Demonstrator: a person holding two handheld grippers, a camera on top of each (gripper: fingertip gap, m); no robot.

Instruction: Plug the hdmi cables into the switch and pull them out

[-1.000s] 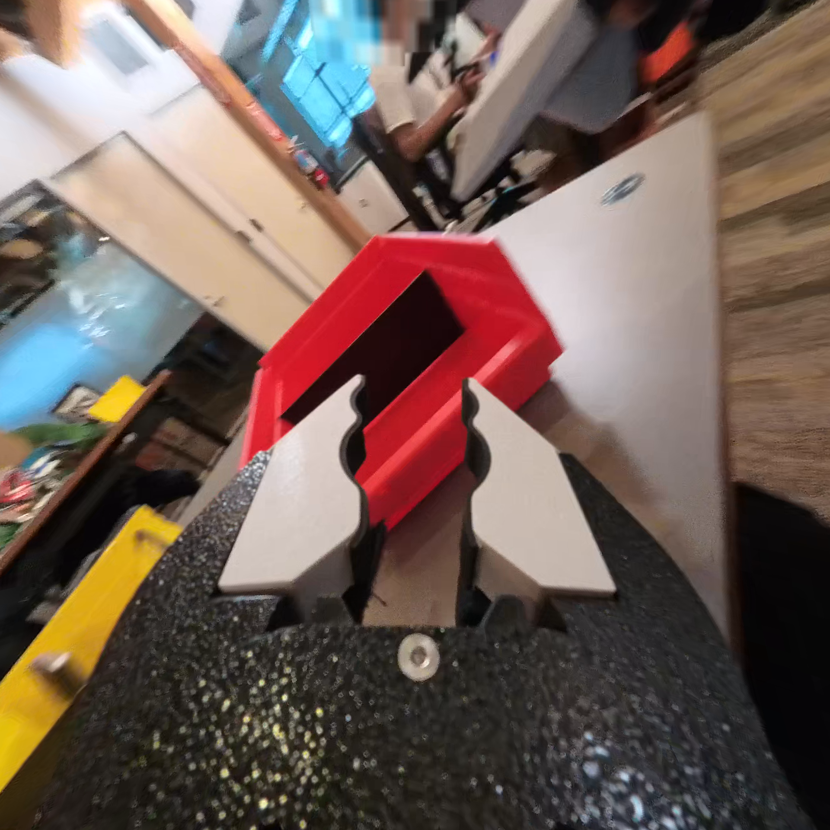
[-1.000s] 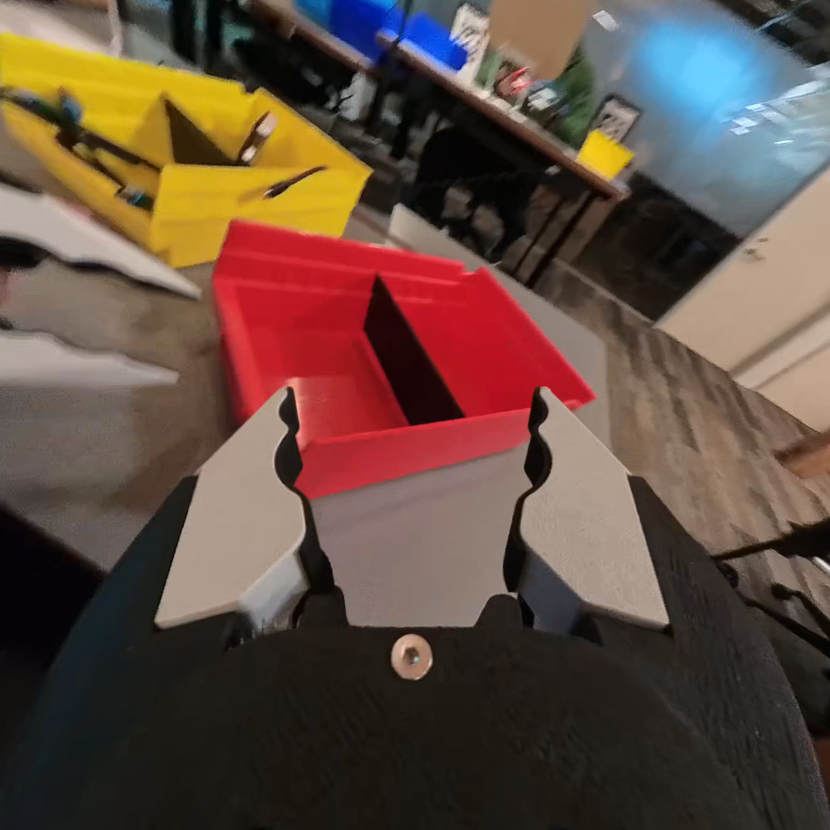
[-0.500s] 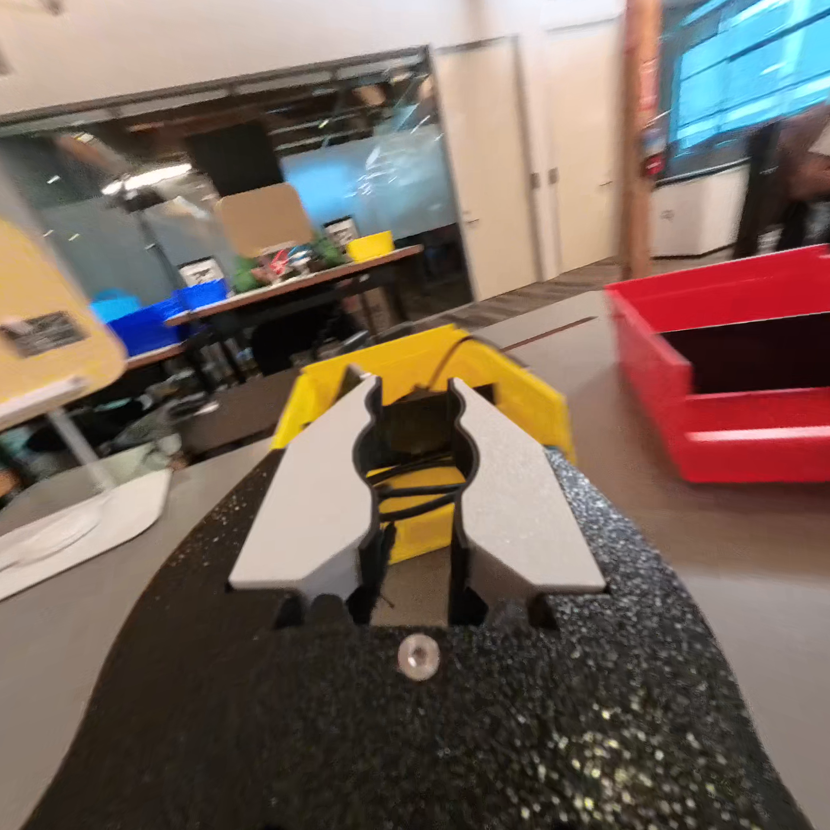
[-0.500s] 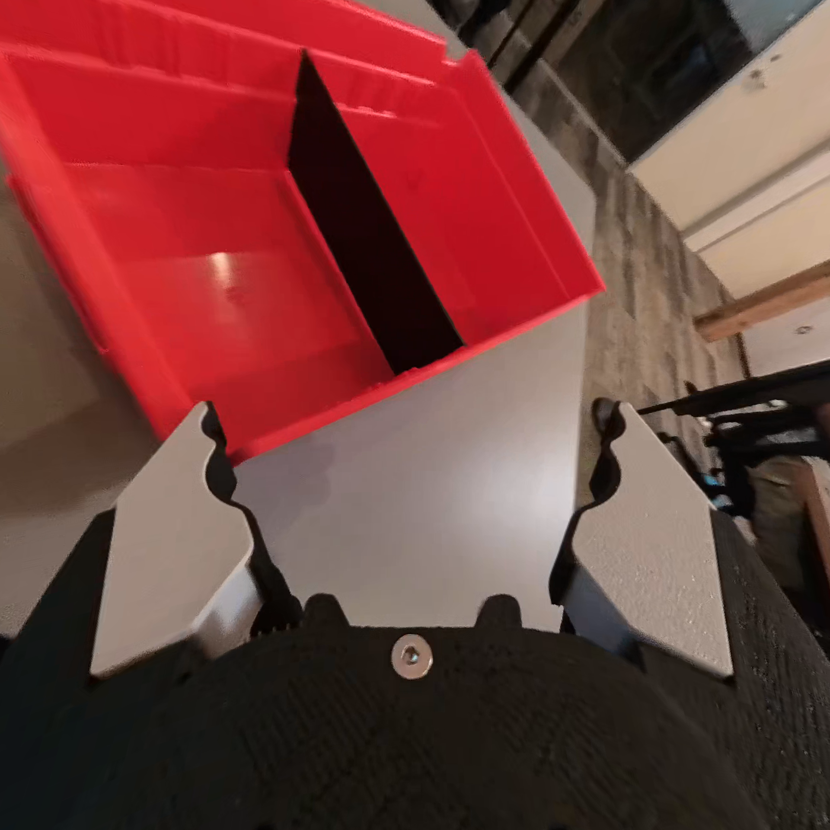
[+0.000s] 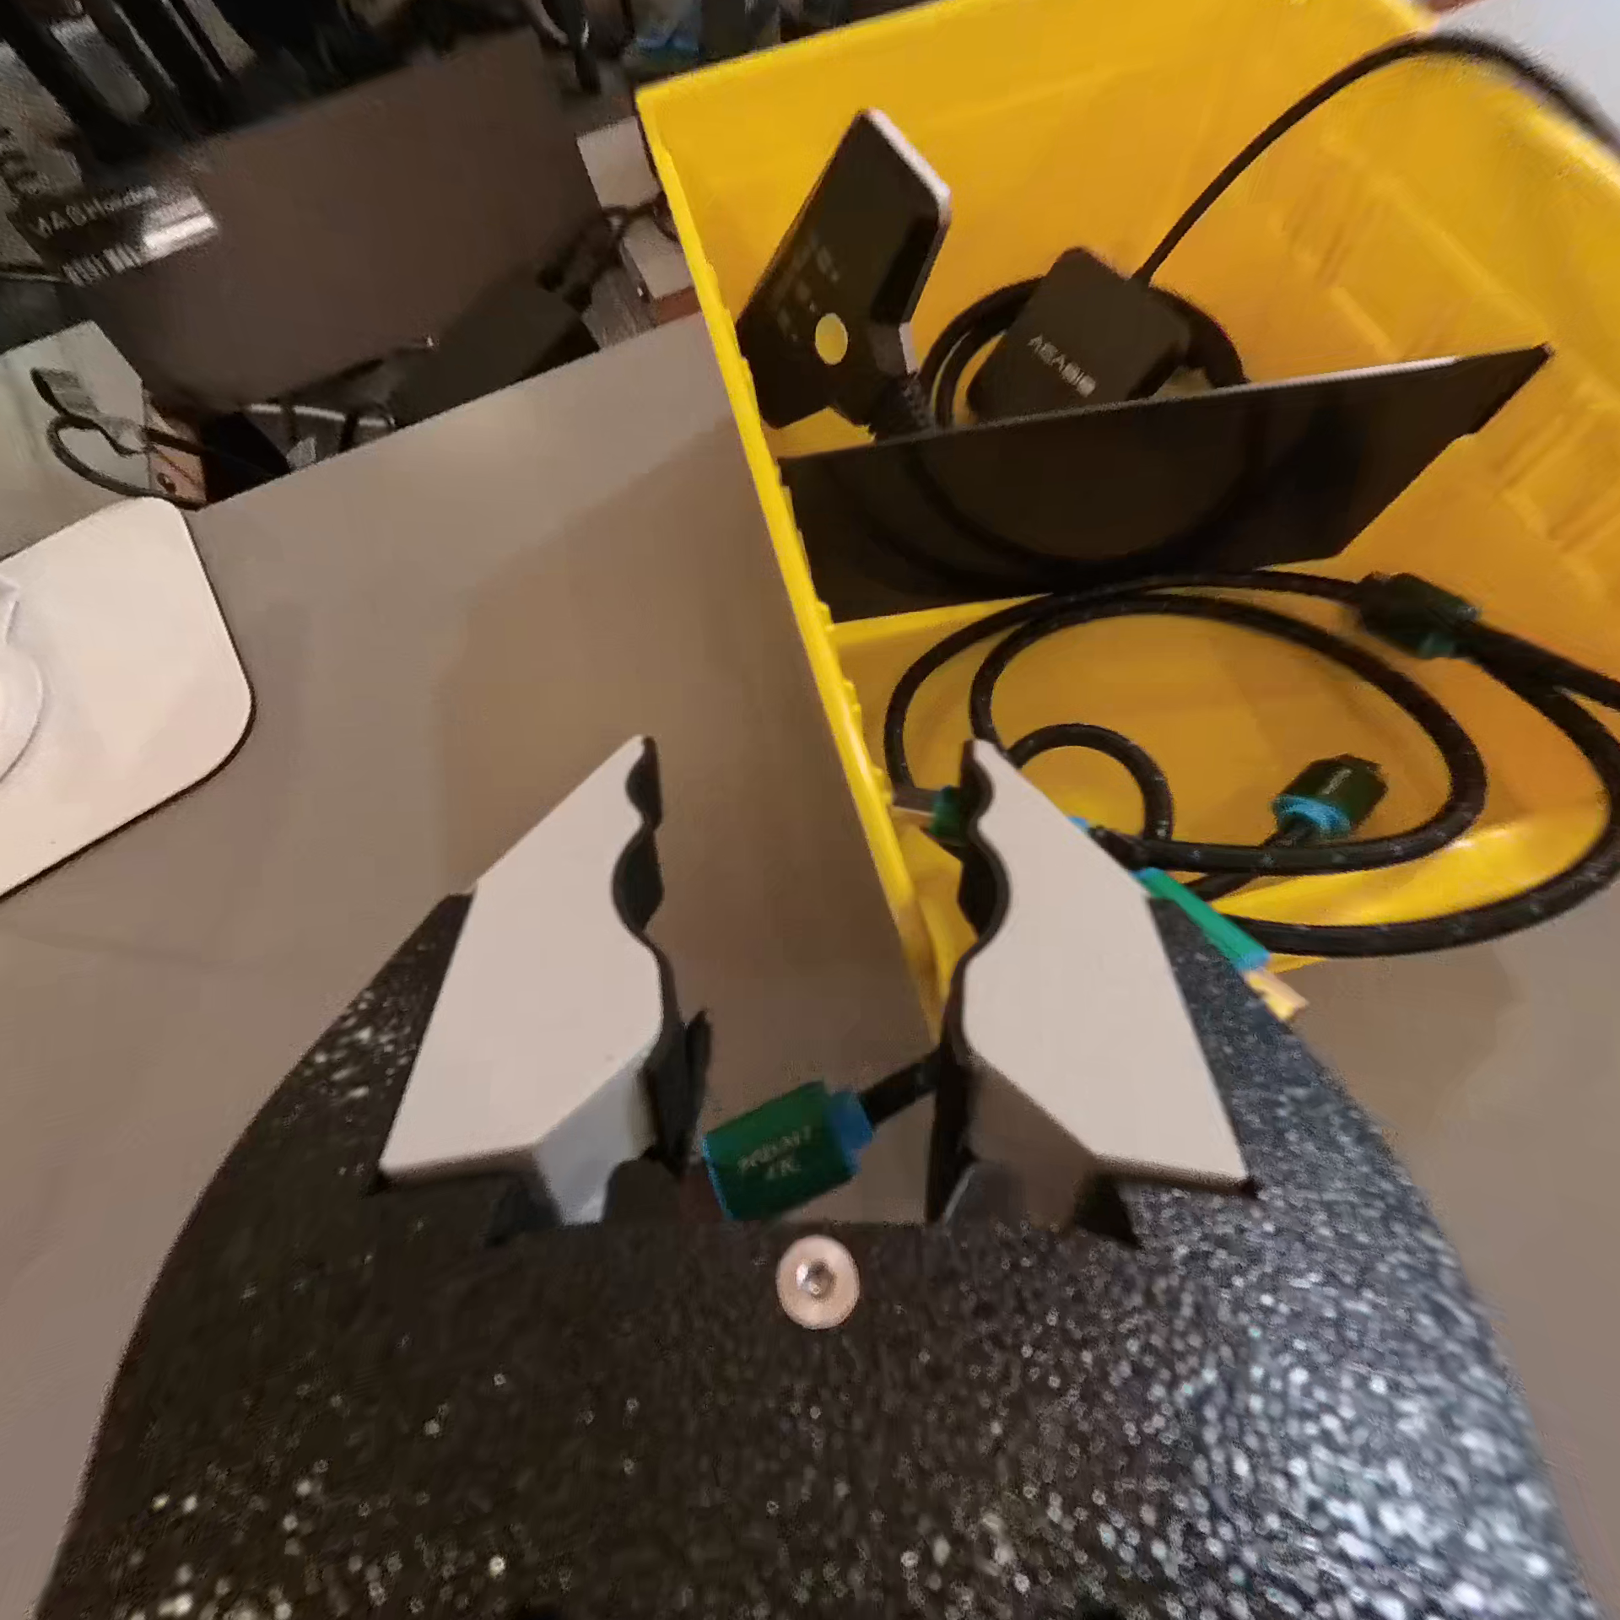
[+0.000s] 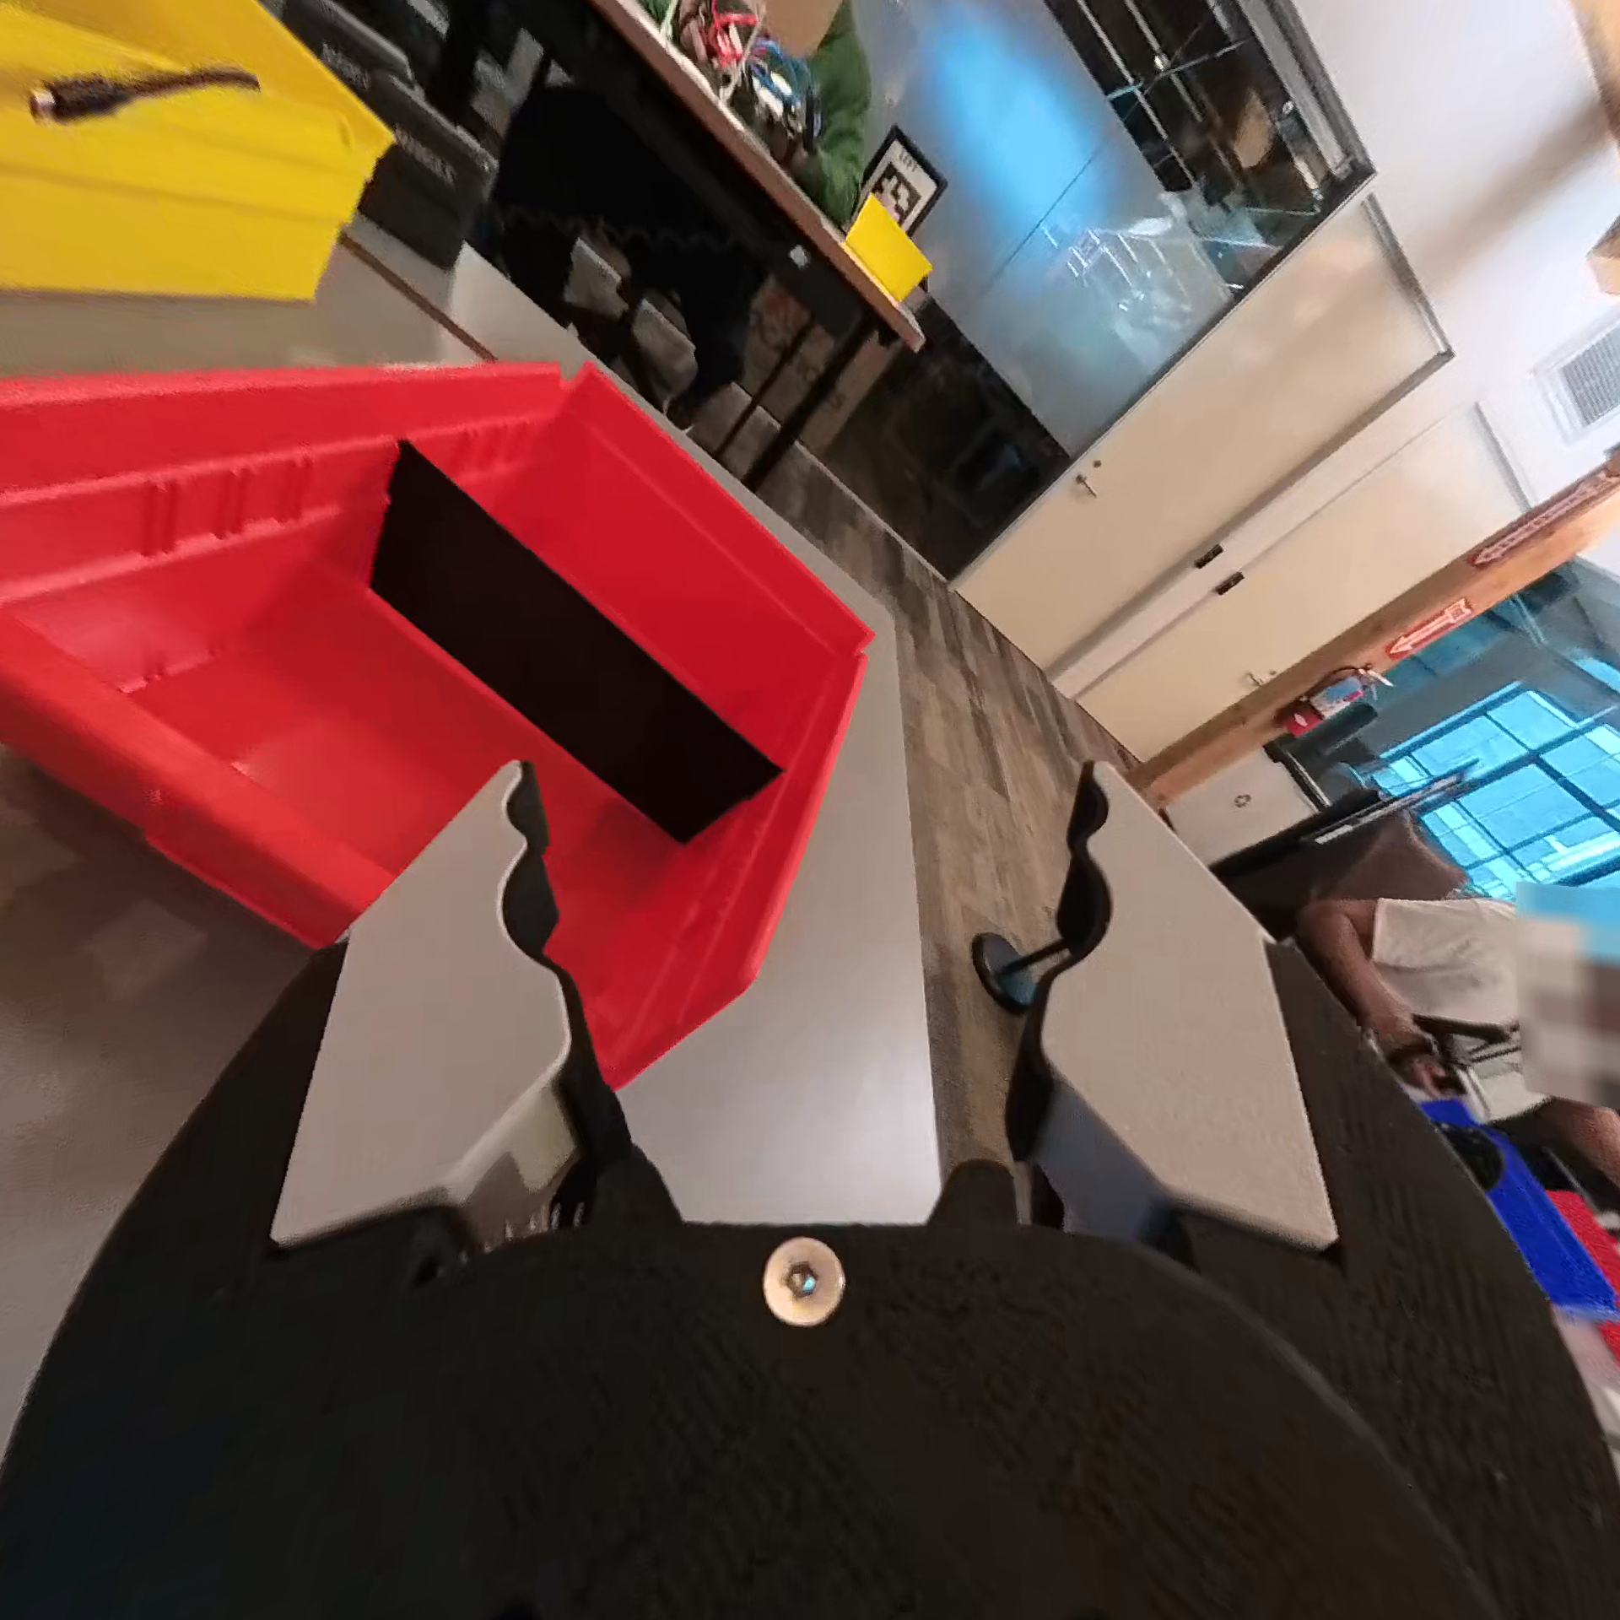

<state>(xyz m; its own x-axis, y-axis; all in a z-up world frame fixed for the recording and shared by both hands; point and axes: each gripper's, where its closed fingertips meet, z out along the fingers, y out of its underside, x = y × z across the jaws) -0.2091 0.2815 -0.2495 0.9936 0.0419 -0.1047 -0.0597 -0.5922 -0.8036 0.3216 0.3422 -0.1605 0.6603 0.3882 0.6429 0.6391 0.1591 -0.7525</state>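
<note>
In the left wrist view a yellow bin (image 5: 763,491) with a black divider (image 5: 1140,473) stands on the grey table. Its far compartment holds the black HDMI switch (image 5: 833,263), leaning on the wall, and a second black box (image 5: 1087,351) with a coiled cable. The near compartment holds braided black HDMI cables (image 5: 1166,885) with green plugs. One green plug (image 5: 776,1157) lies on the table between my finger bases. My left gripper (image 5: 811,763) is open at the bin's near corner. My right gripper (image 6: 806,771) is open wide and empty over an empty red bin (image 6: 745,920).
A white pad (image 5: 105,666) lies at the table's left. In the right wrist view the yellow bin (image 6: 175,175) sits behind the red bin, and the table edge (image 6: 912,877) runs just right of it. A person sits at the far right.
The left gripper swung from the red bin to the yellow bin, now looks down into it, and its jaws opened wider. The right view tilted up; its jaws stayed open.
</note>
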